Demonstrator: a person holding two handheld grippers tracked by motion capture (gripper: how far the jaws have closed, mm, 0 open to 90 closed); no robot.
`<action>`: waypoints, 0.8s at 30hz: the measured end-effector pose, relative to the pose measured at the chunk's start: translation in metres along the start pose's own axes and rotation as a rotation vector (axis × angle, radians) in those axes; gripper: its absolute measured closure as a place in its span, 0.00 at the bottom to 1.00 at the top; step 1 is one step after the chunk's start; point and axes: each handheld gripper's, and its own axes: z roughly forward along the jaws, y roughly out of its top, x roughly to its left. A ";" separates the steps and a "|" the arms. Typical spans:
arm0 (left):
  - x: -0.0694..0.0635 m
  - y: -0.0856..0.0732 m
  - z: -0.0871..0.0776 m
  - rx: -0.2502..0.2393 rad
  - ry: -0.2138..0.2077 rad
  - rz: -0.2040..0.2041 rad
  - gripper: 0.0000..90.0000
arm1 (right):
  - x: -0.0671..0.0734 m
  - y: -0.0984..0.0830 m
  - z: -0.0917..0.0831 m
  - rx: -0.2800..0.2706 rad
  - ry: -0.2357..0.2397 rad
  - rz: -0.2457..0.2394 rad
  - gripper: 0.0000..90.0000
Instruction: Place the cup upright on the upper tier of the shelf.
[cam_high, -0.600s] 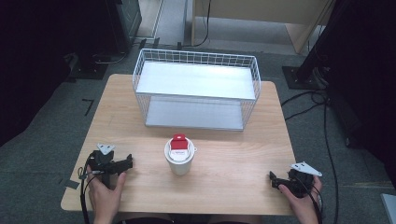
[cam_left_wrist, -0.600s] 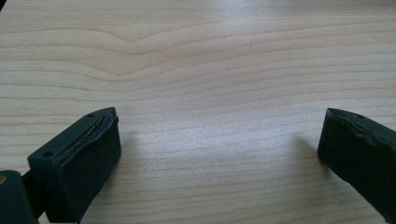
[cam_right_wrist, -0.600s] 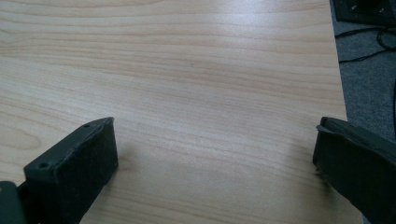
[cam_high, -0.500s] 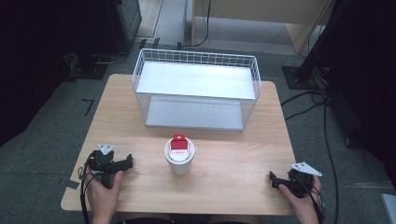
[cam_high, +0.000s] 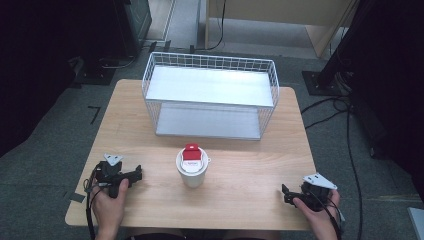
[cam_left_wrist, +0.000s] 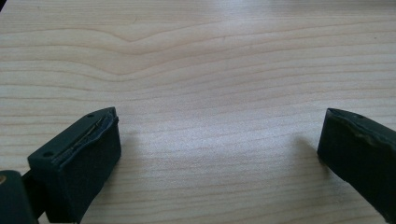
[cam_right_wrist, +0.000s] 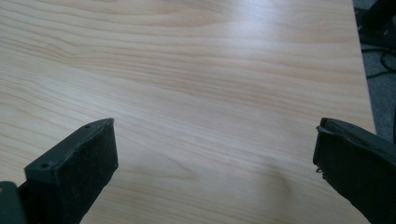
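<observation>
**Both claws wide open, resting low at near corners**

Left claw at near-left of tabletop, held in left hand. Jaws spread wide in left gripper view, bare wood between them, nothing held. Right claw at near-right edge, held in right hand, grey plate on top. Jaws equally far apart in right gripper view, gripping nothing, tabletop edge and grey floor at far right of that view.

White cup upright at centre, between the two claws, well apart from both. Red-and-white item sitting in cup mouth; too small to identify. White wire basket on far half of tabletop, open side up, just beyond cup, not touching it. Cables on floor, right of tabletop.
</observation>
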 end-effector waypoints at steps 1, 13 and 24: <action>0.000 0.000 0.000 0.000 0.000 0.000 0.00 | 0.007 0.005 -0.002 -0.013 0.003 -0.016 0.00; 0.000 0.000 0.000 0.001 0.000 0.001 0.00 | 0.045 0.029 -0.004 -0.053 0.053 -0.081 0.00; 0.000 0.000 0.000 0.001 0.000 0.001 0.00 | 0.078 0.039 0.003 -0.063 0.110 -0.128 0.00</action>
